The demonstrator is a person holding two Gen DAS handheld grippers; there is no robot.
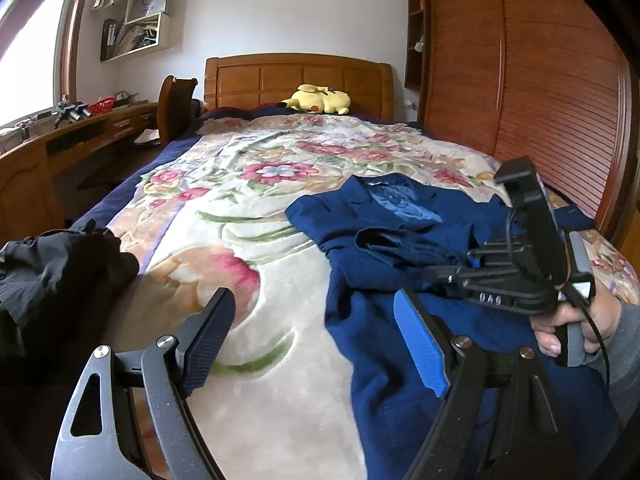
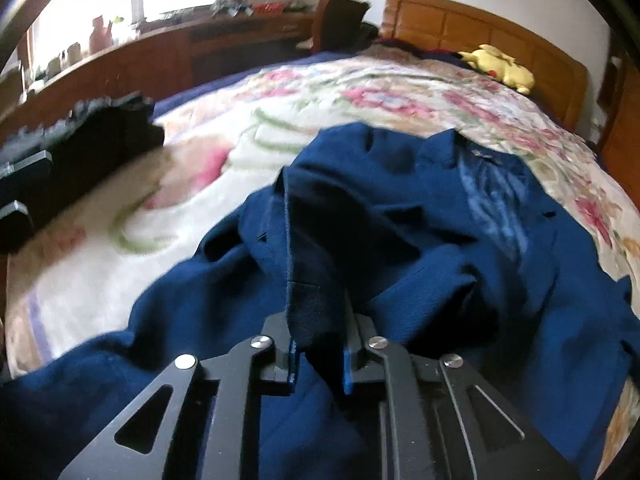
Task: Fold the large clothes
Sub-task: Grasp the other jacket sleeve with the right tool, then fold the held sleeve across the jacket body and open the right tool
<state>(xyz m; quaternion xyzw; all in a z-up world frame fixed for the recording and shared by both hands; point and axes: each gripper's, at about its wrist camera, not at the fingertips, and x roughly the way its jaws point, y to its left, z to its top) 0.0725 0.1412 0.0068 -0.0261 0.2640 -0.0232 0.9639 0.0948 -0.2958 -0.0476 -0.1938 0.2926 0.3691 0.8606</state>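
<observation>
Jacket: one dark blue woven suit jacket (image 1: 400,240) lies crumpled on the flowered cream bedspread (image 1: 248,208), filling the right half of my left view and the centre of my right view (image 2: 400,220); its pale blue lining shows at the collar.
Right gripper (image 2: 318,360): my jaws are pinched nearly together on a dark fold of the jacket that rises between the blue pads, low centre of the frame. In the left view this gripper (image 1: 516,276) sits at the right edge, held in my hand (image 1: 568,324).
Left gripper (image 1: 316,340): my jaws stand wide apart and hold nothing; one finger (image 1: 208,336) hangs over bare bedspread, the other over the jacket's edge, lower part of the frame.
Black garment (image 1: 60,272): one rumpled black heap at the left edge, apart from the jacket.
Plush toy (image 1: 318,100): one yellow soft toy against the wooden headboard (image 1: 296,76), upper centre.
Wardrobe (image 1: 520,60): one slatted wooden front, upper right.
</observation>
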